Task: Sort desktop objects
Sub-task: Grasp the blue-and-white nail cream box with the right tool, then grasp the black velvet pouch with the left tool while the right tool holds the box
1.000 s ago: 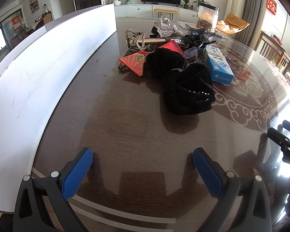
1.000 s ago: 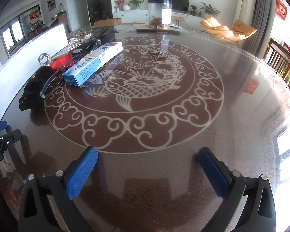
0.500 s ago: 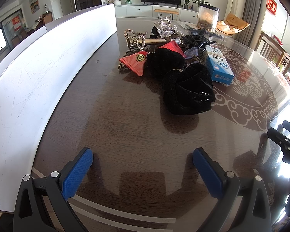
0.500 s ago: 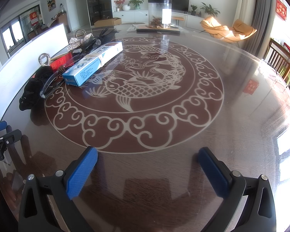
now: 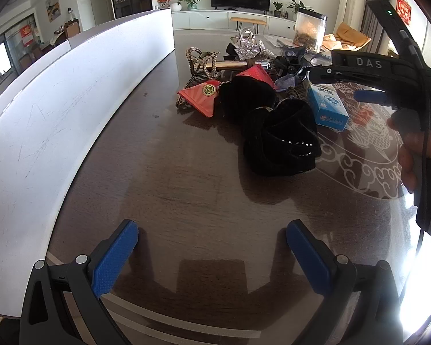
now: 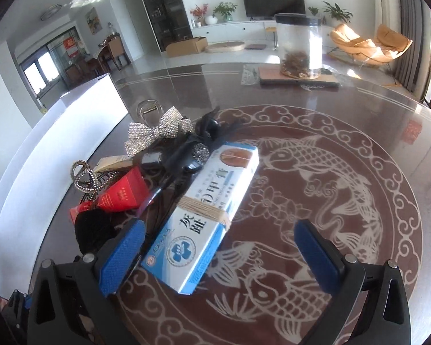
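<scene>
A pile of small objects lies on the dark table point(image 5: 172, 187). It holds a black velvet pouch point(image 5: 281, 141), a red packet point(image 5: 201, 97), a rhinestone crown point(image 5: 204, 60), a silver bow point(image 6: 158, 132) and a red box point(image 6: 123, 192). A blue-and-white carton point(image 6: 212, 210), tied with string, lies at the pile's right side. My right gripper point(image 6: 219, 247) hangs open just over the carton's near end, its left pad close beside it. My left gripper point(image 5: 211, 244) stands open and empty above bare table, short of the pile. In the left wrist view a hand point(image 5: 411, 149) holds the right tool's black frame point(image 5: 367, 63).
A long white board point(image 5: 57, 129) curves along the table's left side. At the table's far side a clear jar point(image 6: 300, 46) stands on a flat tray. The carp pattern point(image 6: 316, 178) covers the table's right half. Chairs and a TV cabinet stand beyond the table.
My right gripper has swung forward and left, from over the carp pattern to just above the blue-and-white carton. My left gripper has stayed put.
</scene>
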`<action>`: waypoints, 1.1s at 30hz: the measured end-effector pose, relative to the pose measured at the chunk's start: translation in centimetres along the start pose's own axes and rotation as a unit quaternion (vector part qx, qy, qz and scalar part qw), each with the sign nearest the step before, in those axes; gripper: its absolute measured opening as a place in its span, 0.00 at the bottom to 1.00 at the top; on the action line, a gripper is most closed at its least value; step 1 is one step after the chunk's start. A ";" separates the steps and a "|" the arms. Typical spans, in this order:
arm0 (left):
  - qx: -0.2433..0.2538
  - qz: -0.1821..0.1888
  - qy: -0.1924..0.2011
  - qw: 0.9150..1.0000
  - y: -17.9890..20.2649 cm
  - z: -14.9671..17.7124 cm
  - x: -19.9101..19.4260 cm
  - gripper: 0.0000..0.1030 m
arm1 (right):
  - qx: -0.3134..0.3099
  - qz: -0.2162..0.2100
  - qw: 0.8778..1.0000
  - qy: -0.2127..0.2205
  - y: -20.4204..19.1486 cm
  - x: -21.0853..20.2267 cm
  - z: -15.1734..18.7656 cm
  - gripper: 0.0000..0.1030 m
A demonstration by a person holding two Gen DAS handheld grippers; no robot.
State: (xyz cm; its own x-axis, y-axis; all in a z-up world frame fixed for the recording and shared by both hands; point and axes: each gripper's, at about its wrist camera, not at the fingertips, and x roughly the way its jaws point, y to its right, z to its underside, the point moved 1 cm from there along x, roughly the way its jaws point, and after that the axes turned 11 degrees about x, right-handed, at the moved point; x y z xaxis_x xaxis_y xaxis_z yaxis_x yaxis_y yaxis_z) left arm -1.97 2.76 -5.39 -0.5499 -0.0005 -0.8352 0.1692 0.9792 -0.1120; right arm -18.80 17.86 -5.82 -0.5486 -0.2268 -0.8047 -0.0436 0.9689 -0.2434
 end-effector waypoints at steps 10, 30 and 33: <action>-0.002 -0.003 0.004 1.000 0.1 -0.2 0.2 1.00 | -0.029 0.058 0.998 0.012 -0.6 1.6 0.6 0.44; -0.001 -0.003 0.004 1.000 0.0 -0.2 0.2 1.00 | 0.024 0.103 0.994 0.041 11.6 -9.0 11.3 0.73; -0.001 -0.002 0.004 1.000 0.0 -0.3 0.2 1.00 | 0.017 0.099 0.994 0.031 11.1 -8.4 11.3 0.90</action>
State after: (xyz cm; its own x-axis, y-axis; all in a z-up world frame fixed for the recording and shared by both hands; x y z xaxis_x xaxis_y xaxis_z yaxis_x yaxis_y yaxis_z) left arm -2.38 2.80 -5.42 -0.5579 -0.0025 -0.8299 0.1660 0.9795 -0.1145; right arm -5.19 29.43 -7.89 -0.5937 -0.0236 -0.8043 0.0982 0.9900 -0.1015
